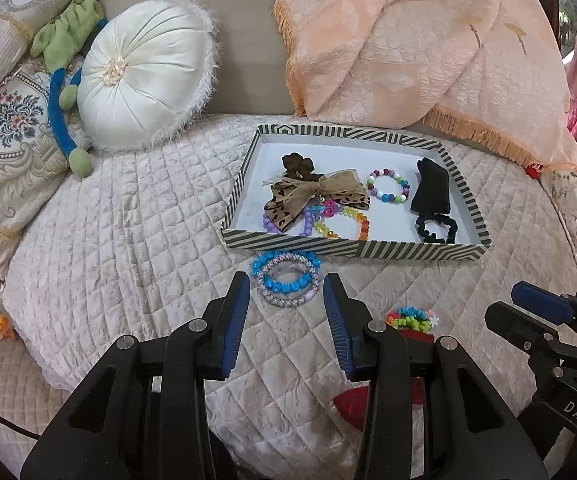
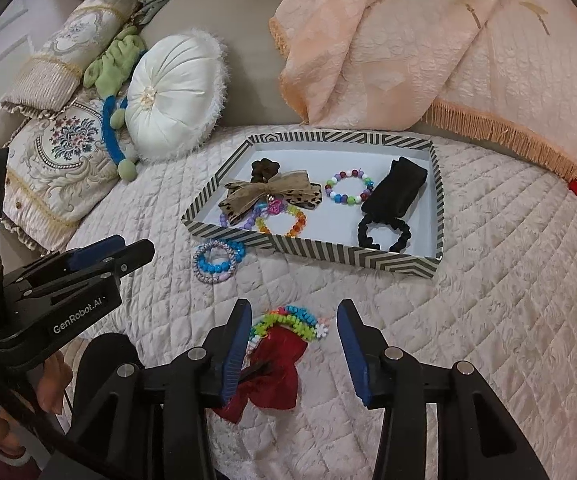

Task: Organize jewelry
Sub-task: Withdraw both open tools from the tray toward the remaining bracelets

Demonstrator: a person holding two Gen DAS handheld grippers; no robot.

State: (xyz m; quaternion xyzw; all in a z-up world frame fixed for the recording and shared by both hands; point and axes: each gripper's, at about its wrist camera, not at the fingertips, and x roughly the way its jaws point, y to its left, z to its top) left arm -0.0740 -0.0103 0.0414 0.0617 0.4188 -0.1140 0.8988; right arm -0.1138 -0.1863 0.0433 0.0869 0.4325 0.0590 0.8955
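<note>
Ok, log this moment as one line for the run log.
left tongs: open, before blue beaded bracelets | right tongs: open, around rainbow beaded bracelet on red bow | striped tray: partly filled

We read "GenRobot.AI" in white on the black body of the left tool (image 2: pixel 100 258), "DAS" partly legible on the right tool (image 1: pixel 540 300), we find nothing else readable

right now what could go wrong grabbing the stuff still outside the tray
The blue and silvery bracelets lie stacked, so the open left tongs may lift only one or drag the others. The neon bead bracelet overlaps the red bow, so the open right tongs could snag both. The striped tray is already crowded near its front left.
</note>
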